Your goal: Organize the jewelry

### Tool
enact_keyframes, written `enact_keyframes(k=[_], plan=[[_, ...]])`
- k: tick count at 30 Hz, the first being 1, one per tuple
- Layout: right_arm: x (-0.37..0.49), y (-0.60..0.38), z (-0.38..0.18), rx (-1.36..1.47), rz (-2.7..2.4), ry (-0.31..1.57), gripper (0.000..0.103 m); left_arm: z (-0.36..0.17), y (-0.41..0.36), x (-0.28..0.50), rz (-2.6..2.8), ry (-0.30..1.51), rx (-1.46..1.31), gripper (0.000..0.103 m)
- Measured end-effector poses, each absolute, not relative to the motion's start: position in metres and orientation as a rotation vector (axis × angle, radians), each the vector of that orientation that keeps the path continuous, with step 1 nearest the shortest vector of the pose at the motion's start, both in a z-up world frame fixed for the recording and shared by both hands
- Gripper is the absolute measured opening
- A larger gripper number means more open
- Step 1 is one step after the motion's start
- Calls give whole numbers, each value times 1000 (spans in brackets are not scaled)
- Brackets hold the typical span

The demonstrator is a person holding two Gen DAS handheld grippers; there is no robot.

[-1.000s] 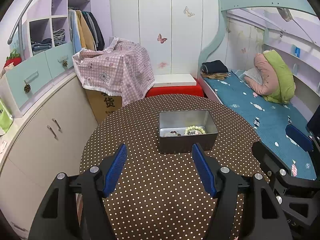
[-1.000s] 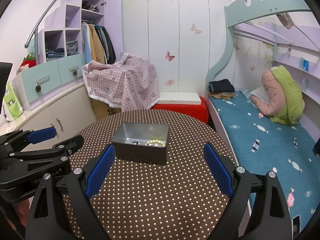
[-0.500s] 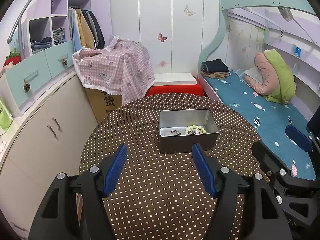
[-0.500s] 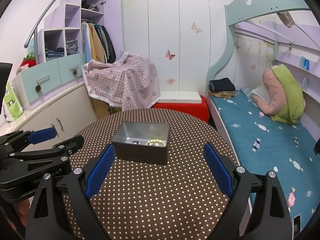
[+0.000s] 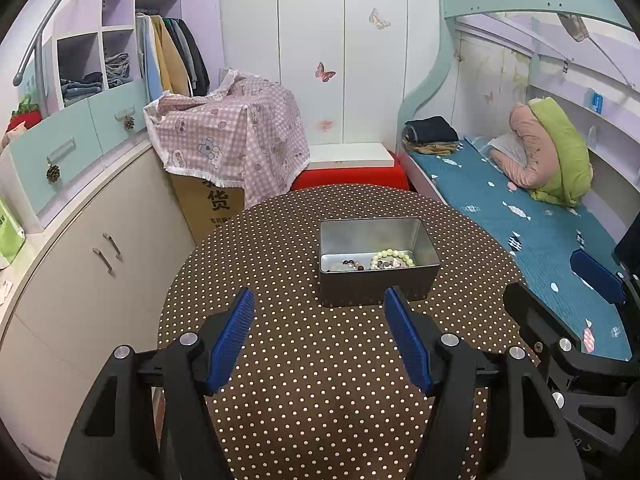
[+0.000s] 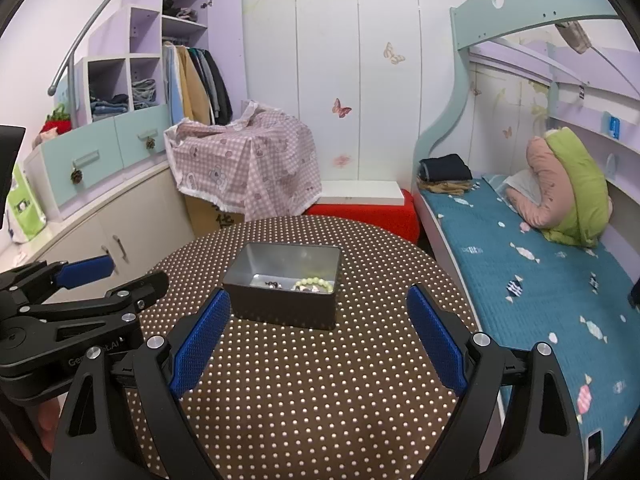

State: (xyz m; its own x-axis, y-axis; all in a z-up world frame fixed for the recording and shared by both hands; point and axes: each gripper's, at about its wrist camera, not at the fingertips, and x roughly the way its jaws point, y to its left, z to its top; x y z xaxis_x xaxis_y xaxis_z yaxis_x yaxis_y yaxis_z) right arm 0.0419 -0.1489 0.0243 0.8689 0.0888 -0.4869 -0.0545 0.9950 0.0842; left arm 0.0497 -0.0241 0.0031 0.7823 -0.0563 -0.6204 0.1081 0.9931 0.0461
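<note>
Your left gripper (image 5: 319, 332) and right gripper (image 6: 318, 334) both tilt downward over the dotted table (image 5: 320, 400), jaws apart and empty. The metal tin (image 5: 378, 266) sits mid-frame, holding a pale bead bracelet (image 5: 392, 258).

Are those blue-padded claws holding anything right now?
No. The left gripper and right gripper are both open and empty; the bead bracelets lie in the grey metal tin.
</note>
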Motion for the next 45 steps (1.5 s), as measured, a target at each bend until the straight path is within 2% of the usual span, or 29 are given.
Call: enact_keyframes(k=[45], plan=[[40,-140,20,90,75,517,87,7,-22,44,-77,686,71,65]])
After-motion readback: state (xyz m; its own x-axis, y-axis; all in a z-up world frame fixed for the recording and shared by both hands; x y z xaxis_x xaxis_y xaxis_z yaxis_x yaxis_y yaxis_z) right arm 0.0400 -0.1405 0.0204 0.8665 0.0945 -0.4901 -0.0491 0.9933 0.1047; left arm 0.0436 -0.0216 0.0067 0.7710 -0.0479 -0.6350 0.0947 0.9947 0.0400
